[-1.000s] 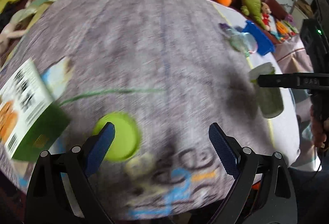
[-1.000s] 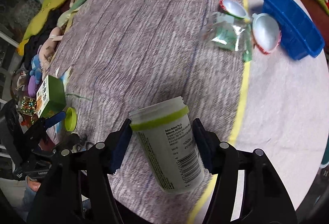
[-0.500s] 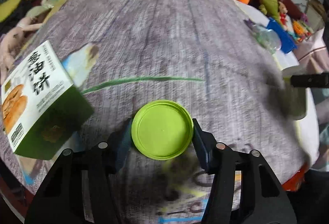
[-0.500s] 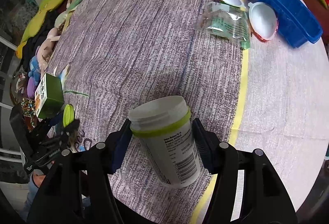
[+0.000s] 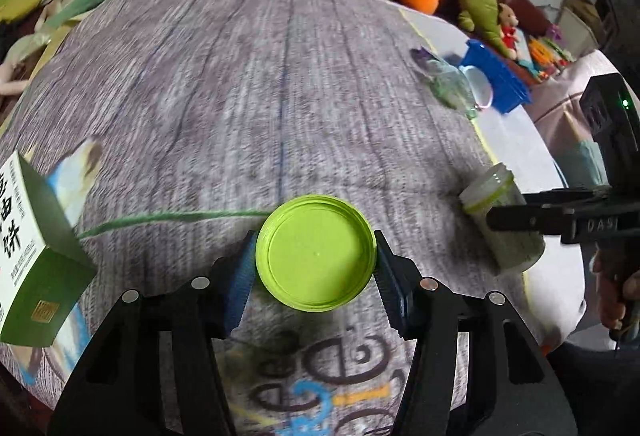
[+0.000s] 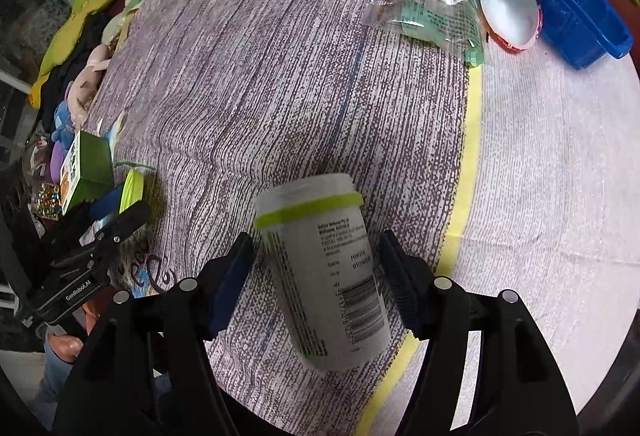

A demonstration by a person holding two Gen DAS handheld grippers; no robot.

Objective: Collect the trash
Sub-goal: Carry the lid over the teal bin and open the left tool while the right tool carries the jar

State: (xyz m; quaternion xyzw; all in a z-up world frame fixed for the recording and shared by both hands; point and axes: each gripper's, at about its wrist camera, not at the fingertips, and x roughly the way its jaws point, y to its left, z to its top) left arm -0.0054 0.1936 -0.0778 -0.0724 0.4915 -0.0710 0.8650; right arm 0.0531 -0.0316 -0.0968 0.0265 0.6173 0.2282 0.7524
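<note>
Gripping the green lid (image 5: 316,252) edge to edge, the left gripper (image 5: 315,268) sits near-left on the bed (image 6: 304,48). The right gripper (image 6: 316,276) has just been opening; jar (image 6: 324,276) between its pads, gaps either side (released, apparently), long axis pointing away.

Green lid (image 5: 316,253), lidless white jar (image 6: 325,268)
</note>
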